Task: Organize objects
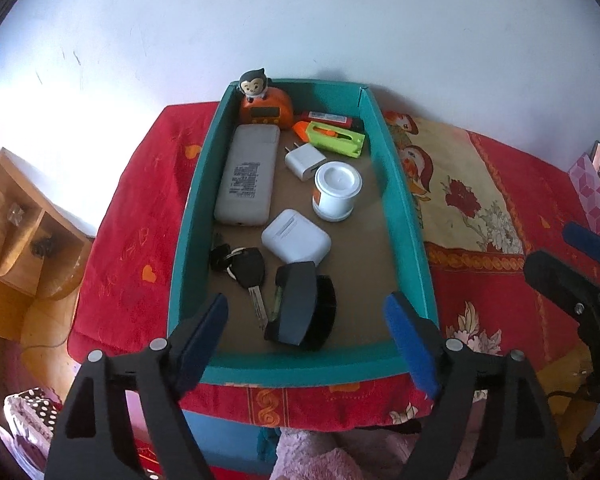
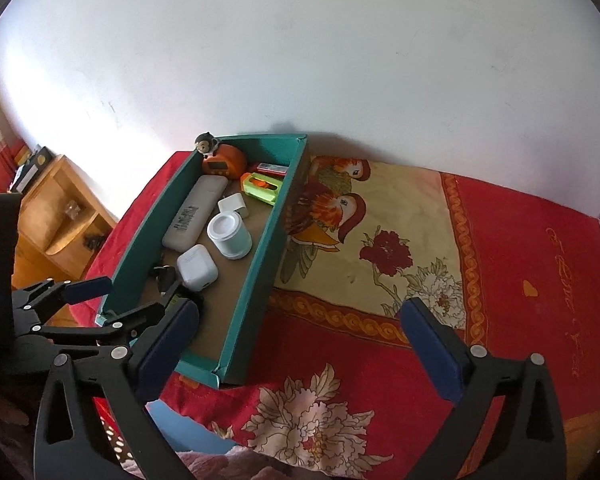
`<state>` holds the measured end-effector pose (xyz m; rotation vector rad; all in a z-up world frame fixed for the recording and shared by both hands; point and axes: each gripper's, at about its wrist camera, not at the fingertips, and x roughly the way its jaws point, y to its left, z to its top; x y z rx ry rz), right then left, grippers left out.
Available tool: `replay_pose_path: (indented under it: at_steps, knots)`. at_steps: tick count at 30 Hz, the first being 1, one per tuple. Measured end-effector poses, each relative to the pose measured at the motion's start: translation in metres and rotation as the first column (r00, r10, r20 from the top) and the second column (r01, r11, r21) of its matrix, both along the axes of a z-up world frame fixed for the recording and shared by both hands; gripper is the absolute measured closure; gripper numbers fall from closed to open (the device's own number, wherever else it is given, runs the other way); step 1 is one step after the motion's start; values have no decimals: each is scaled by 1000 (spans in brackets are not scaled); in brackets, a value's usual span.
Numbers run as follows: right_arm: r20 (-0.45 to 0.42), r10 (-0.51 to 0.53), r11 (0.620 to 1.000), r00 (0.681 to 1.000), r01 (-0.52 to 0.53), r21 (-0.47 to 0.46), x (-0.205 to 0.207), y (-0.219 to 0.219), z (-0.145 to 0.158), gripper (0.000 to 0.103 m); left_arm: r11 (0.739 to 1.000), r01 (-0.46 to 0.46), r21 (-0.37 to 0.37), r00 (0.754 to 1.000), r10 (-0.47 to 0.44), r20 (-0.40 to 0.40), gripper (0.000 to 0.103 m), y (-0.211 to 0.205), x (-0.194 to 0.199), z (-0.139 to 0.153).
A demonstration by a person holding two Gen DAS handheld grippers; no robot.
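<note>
Nine small things lie inside the teal box (image 1: 400, 184), which sits on the red flowered bed cover (image 1: 496, 292) against the white wall. Nearest the front wall rests a dark stapler-like tool (image 1: 300, 304), with a black-headed key bunch (image 1: 240, 268) just beside it. Behind them come a white earbud case (image 1: 296, 240), a white lidded jar (image 1: 336, 192), a long grey power bank (image 1: 248, 176), a white plug adapter (image 1: 305, 159), a green and orange cutter (image 1: 334, 139), a red flat item (image 1: 326, 117) and an orange clock with a monkey figure (image 1: 265, 106) in the far corner.

The left hand-held gripper (image 1: 306, 340) hovers over the box's front edge with its blue pads spread and nothing between them; the stapler-like tool lies just ahead of it. The right hand-held gripper (image 2: 300, 340) hangs over the bare bed cover beside the box, jaws spread wide and empty.

As a judgement, the power bank is the heaviest and smooth, best pinched across its narrow width near the middle. The jar looks light and stiff but round and slippery, so take its body below the lid. The earbud case is glossy and rounded; grip its flat faces. The keys are loose and will dangle, so take the thick black head. The cutter and adapter are light, hard plastic with flat sides
</note>
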<state>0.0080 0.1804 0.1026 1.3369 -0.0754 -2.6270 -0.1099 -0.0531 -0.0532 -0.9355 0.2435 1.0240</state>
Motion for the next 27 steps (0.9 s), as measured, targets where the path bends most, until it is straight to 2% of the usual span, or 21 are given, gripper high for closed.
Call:
replay_pose_path:
  at_steps: [4, 7, 14, 18, 27]
  knots:
    - [14, 1, 1000, 1000, -1, -6, 2, 0, -2, 0, 1000, 4, 6, 1000, -4, 4, 16, 1, 0, -1]
    - [15, -6, 1000, 1000, 7, -13, 3, -1, -3, 0, 1000, -2, 10, 1000, 2, -1, 0, 2, -1, -1]
    - [-8, -99, 995, 995, 99, -2, 5, 6, -1, 0, 999, 38, 0, 998, -38, 44, 0, 2, -2, -3]
    - [3, -111, 993, 994, 111, -40, 6, 9, -3, 0, 999, 39, -3, 998, -39, 46, 0, 1, 0, -3]
    - [11, -128, 991, 992, 129, -25, 8, 10, -11, 0, 999, 34, -20, 999, -34, 29, 0, 1, 5, -6]
